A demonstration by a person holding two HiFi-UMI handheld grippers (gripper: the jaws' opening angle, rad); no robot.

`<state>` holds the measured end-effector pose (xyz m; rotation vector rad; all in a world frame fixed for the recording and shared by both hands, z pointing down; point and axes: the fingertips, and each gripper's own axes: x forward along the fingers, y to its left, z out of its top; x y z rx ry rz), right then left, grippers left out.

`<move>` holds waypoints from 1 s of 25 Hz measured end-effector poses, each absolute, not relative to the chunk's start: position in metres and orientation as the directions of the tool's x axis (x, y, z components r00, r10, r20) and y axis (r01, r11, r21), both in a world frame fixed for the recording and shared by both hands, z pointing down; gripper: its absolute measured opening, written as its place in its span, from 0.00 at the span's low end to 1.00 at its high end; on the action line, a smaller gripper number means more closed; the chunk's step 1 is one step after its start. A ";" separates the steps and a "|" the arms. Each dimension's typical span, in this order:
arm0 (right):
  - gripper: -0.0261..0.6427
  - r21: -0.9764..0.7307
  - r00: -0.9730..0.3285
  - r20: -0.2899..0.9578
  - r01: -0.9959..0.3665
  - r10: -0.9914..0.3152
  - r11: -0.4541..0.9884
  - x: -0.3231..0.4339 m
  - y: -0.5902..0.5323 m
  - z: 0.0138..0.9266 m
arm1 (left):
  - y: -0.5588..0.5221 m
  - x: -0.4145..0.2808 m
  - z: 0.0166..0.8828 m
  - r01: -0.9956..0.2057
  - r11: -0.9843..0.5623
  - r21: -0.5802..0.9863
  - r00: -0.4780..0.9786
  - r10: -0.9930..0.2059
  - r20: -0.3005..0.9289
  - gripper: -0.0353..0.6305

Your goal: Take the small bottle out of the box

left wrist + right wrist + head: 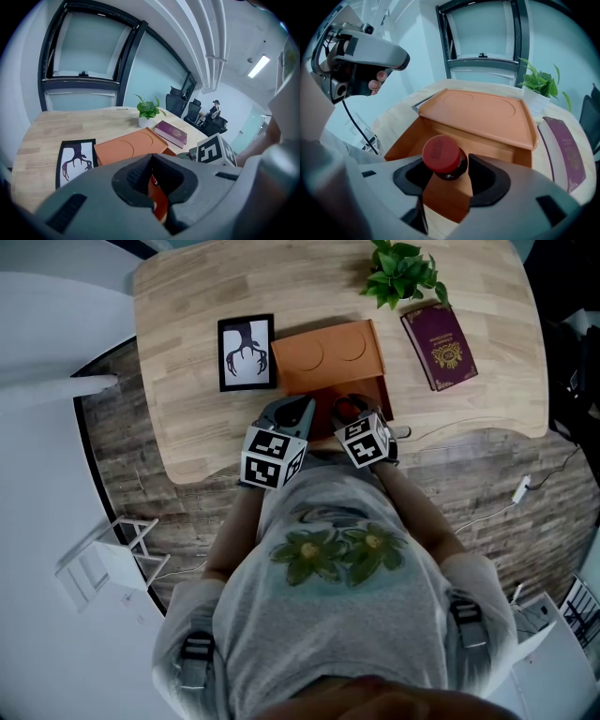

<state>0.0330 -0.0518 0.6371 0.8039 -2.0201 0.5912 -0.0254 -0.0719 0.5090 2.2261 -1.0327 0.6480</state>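
At the table's (187, 381) front edge the left gripper (151, 160) pinched the box (328, 357); the right gripper (444, 160), unclenched, straddled the small bottle (451, 172), probably light, slick, best taken under its cap (438, 151).

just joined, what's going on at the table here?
A person works two handheld grippers over an open orange box on the wooden table. The left gripper looks clamped on the box's near wall, steadying it. The right gripper reaches into the box with its jaws either side of the small red-capped bottle. Whether they press on it is unclear. The bottle is not out yet.
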 end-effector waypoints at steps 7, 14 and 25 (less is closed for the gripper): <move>0.38 -0.108 -0.427 0.849 -0.717 -0.311 0.689 0.032 -0.051 0.637 | -0.073 -0.027 0.509 -0.798 -0.522 0.301 0.576 -0.513 0.636 0.06; 0.37 -0.101 -0.428 0.846 -0.715 -0.318 0.692 0.032 -0.052 0.637 | -0.074 -0.030 0.508 -0.801 -0.520 0.298 0.573 -0.518 0.635 0.06; 0.37 -0.122 -0.458 0.822 -0.723 -0.339 0.680 0.035 -0.055 0.630 | -0.074 -0.030 0.508 -0.803 -0.522 0.288 0.568 -0.526 0.633 0.06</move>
